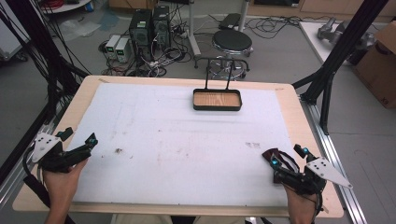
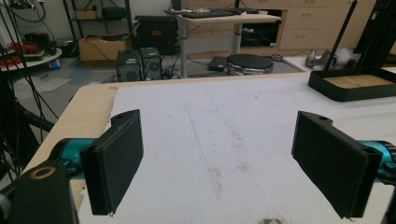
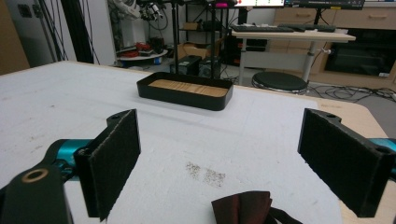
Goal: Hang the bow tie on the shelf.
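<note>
Right gripper [image 1: 288, 156]: jaws open, above dark red folded cloth [image 1: 279, 157] at table's [image 1: 289, 100] right edge.
Left gripper [image 1: 80, 141]: jaws open, empty.
Risk: limp cloth could slip a shallow pinch.

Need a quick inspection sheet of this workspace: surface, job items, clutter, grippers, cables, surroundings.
Surface: white mat on a wooden table, a few dark smudges.
Job's things: dark red cloth by the right hand-held gripper; black tray at the far side, wooden floor bare.
Clutter: nothing seen.
Grippers: left hand-held gripper and right both open, nothing between the jaws.
Cables: tangle on the floor beyond the table.
Surroundings: stool, computer towers, cardboard box.
</note>
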The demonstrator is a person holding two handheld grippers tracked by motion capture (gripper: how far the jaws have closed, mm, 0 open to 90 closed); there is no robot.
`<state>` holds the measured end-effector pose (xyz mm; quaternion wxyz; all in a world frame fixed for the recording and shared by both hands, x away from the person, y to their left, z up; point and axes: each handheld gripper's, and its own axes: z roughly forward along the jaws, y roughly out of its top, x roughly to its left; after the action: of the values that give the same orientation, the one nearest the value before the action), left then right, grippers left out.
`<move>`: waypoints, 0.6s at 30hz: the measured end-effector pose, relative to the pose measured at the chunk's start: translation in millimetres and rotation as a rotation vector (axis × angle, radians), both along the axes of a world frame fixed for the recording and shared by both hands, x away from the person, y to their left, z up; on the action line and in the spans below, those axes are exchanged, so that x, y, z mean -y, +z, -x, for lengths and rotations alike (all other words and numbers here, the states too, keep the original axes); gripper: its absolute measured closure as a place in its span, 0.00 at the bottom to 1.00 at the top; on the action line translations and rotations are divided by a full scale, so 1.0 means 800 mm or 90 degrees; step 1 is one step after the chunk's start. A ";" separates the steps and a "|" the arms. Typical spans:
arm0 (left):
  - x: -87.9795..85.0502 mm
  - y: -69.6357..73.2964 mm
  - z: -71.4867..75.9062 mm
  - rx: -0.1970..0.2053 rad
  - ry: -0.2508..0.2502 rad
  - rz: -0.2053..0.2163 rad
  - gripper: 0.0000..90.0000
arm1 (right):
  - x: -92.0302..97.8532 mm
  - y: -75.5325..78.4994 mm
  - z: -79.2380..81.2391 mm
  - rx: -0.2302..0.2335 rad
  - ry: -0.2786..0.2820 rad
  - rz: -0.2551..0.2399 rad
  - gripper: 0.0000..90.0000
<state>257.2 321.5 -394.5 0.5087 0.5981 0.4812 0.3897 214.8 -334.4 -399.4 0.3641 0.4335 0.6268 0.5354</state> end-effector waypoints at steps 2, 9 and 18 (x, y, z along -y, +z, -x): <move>0.001 0.001 0.000 0.001 -0.002 -0.002 0.19 | 0.000 0.000 0.001 0.000 -0.002 -0.001 0.14; 0.001 0.002 0.000 0.009 0.001 0.001 0.19 | 0.002 -0.001 0.003 0.001 -0.004 0.002 0.14; 0.000 0.002 0.002 0.009 0.004 -0.002 0.19 | 0.003 -0.003 0.006 0.000 -0.010 0.006 0.17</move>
<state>255.8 321.9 -392.6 0.5100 0.5945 0.4792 0.3960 210.4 -337.0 -402.2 0.3700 0.4367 0.6261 0.5295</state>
